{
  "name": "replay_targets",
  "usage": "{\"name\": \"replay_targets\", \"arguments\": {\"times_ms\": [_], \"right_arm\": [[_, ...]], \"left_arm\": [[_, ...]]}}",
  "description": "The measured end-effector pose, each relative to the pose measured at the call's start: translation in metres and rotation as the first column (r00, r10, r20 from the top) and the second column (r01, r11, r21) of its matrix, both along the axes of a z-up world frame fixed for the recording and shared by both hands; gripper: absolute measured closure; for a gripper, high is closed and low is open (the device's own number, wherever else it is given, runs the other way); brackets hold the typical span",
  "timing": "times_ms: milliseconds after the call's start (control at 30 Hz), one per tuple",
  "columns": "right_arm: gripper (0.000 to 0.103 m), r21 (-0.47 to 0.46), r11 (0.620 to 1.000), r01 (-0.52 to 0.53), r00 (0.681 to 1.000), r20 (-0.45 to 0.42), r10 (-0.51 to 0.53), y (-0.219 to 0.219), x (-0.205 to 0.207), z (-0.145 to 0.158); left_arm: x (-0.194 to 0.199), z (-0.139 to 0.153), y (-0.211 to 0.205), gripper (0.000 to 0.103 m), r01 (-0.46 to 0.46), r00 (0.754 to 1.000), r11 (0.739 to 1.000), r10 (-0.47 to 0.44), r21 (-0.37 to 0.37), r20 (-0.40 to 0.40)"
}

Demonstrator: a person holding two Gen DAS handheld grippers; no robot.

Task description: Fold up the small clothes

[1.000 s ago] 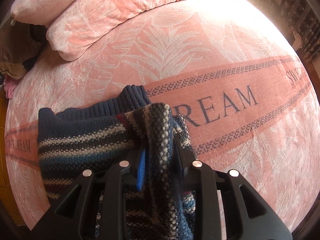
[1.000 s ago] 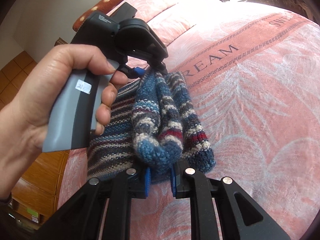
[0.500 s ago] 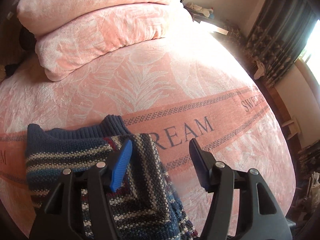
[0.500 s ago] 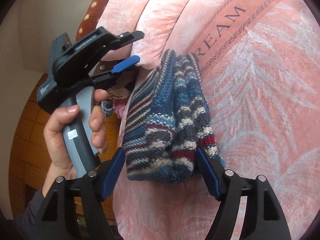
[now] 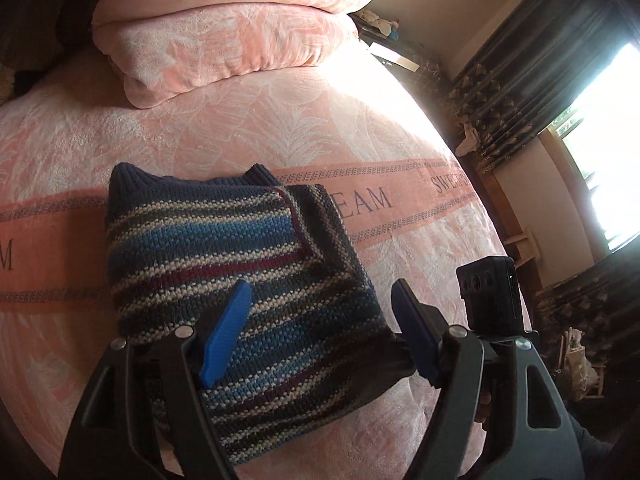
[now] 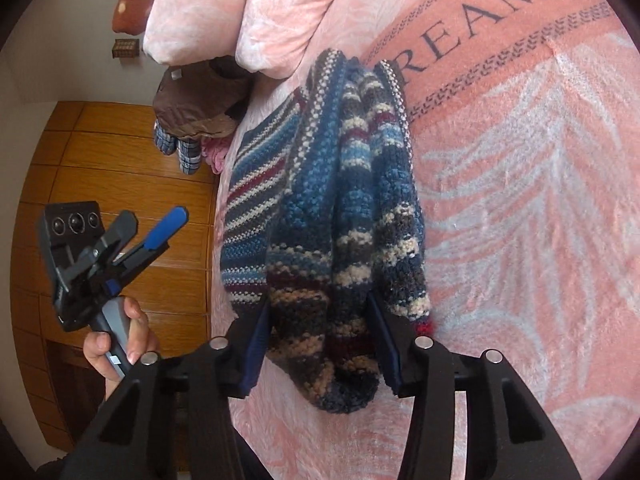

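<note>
Knitwear lies folded on the bed: a striped sweater (image 5: 240,280) rests in a compact rectangle on the pink blanket (image 5: 280,120), across its printed band, with its navy ribbed edge toward the stacked pillows (image 5: 232,36). The left gripper (image 5: 320,328) hovers above the sweater's near end with its blue-padded fingers (image 5: 226,336) spread wide and holding nothing, probably so the fabric can settle flat without being dragged. In the right wrist view that same gripper is held by a hand (image 6: 120,336) off the bed's edge, over the wooden floor (image 6: 120,200). The right gripper (image 6: 324,348) has its fingers apart on either side of the sweater's thick folded end; the pads sit close to the knit, but they do not look to be squeezing it. By my reading the fold is done or nearly so. A heap of other clothes (image 6: 192,108) waits beside the pillows, likely next in line.
</note>
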State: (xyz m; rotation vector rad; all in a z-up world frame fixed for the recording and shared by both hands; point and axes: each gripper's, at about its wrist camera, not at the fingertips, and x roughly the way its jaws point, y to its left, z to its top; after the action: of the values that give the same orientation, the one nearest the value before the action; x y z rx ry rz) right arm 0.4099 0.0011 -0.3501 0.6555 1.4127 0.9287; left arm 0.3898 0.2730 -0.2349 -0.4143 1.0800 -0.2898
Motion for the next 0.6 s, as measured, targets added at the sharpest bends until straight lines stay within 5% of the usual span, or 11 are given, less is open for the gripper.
{"name": "replay_targets", "arguments": {"times_ms": [333, 400, 467, 600], "right_arm": [[0.047, 0.037, 0.999, -0.021, 0.997, -0.067, 0.023, -0.002, 0.003, -0.013], [0.053, 0.03, 0.999, -0.044, 0.997, -0.063, 0.046, 0.002, 0.004, -0.01], [0.074, 0.011, 0.999, -0.049, 0.998, -0.043, 0.05, 0.004, 0.007, -0.004], [0.084, 0.023, 1.0, 0.017, 1.0, 0.015, -0.017, -0.014, 0.012, 0.012]], "left_arm": [[-0.032, -0.048, 0.01, 0.032, 0.015, 0.994, 0.959, -0.044, -0.283, -0.097], [-0.033, -0.054, 0.013, 0.032, -0.007, 0.993, 0.954, -0.029, -0.3, -0.113], [-0.034, -0.055, 0.013, 0.032, -0.008, 0.993, 0.946, -0.03, -0.323, -0.11], [-0.033, -0.053, 0.005, 0.032, 0.028, 0.994, 0.933, -0.065, -0.36, -0.091]]}}
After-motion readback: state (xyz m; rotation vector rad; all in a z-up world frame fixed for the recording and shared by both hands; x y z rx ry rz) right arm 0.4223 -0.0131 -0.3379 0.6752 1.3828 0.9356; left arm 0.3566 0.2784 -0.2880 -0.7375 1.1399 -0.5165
